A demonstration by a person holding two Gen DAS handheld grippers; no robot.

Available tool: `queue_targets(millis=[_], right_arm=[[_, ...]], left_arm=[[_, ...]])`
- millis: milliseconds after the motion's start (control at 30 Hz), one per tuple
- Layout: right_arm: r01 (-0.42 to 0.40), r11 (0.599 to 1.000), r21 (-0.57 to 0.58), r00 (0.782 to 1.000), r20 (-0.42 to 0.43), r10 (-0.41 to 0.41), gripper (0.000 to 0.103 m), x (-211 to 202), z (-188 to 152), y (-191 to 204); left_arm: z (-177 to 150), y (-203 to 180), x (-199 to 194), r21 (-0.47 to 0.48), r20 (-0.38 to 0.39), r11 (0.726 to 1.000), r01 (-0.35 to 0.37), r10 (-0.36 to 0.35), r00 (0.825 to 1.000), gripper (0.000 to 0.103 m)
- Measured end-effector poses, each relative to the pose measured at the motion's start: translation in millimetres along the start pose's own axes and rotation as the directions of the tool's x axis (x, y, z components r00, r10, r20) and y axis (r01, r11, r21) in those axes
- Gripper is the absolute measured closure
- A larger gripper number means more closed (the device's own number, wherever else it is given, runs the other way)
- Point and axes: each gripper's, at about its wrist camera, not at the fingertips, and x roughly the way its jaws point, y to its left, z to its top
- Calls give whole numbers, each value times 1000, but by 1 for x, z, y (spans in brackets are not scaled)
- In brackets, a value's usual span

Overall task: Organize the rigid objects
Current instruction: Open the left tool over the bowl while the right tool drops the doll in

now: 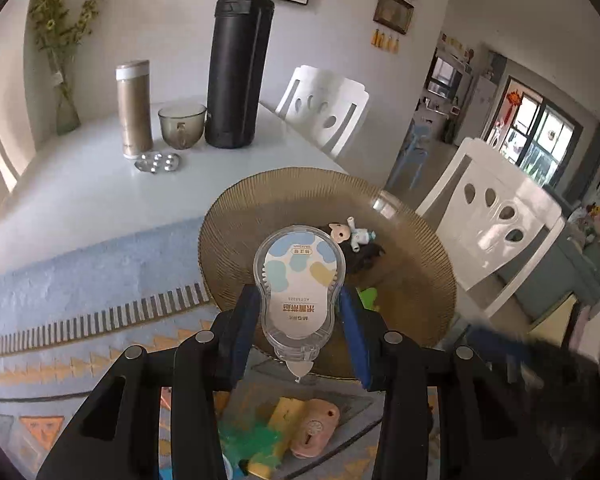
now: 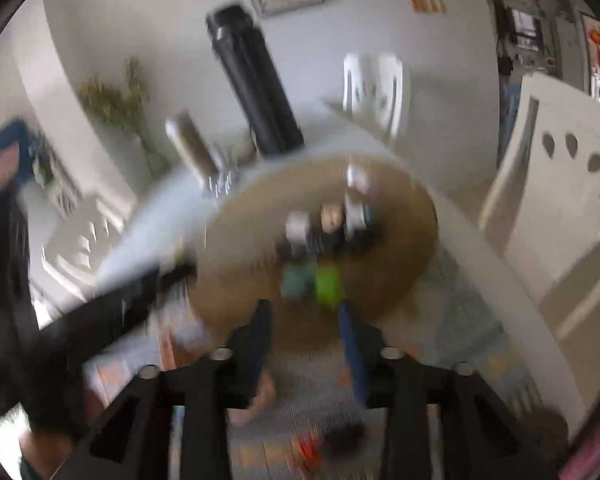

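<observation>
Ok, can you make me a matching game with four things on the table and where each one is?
Things:
1. clear correction-tape dispenser with pastel label
2. tall black flask
3. small doll with dark hair
4. smoky glass cup

Places:
A. lying in the round amber ribbed plate
B. between the gold flask and the black one
C. clamped in the left gripper
D. standing upright at the back, tallest of all

Pairs: 1-C, 2-D, 3-A, 4-B
</observation>
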Motion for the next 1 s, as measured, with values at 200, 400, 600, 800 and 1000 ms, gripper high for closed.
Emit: queue_targets(millis=[200, 400, 600, 800, 1000], right_arm=[[10, 1000, -21, 981, -192, -14, 35, 10, -73, -7], [42, 999, -32, 978, -203, -48, 38, 40, -85, -6], [73, 988, -133, 990, -112, -88, 88, 31, -82, 10], [79, 975, -206, 993, 104, -59, 95, -35, -34, 29], [-13, 986, -166, 999, -52, 4, 75, -5, -35, 8]], left_arm=[[-6, -7, 0, 19, -11, 1000, 11, -11, 1000, 65], [-9, -15, -6, 50, -16, 999, -7, 8, 1000, 65], [-9, -9, -8, 59, -13, 998, -30, 31, 999, 65], [2, -2, -8, 21, -3, 1000, -21, 21, 1000, 65], [-5, -1, -4, 37, -16, 999, -13, 13, 1000, 65]])
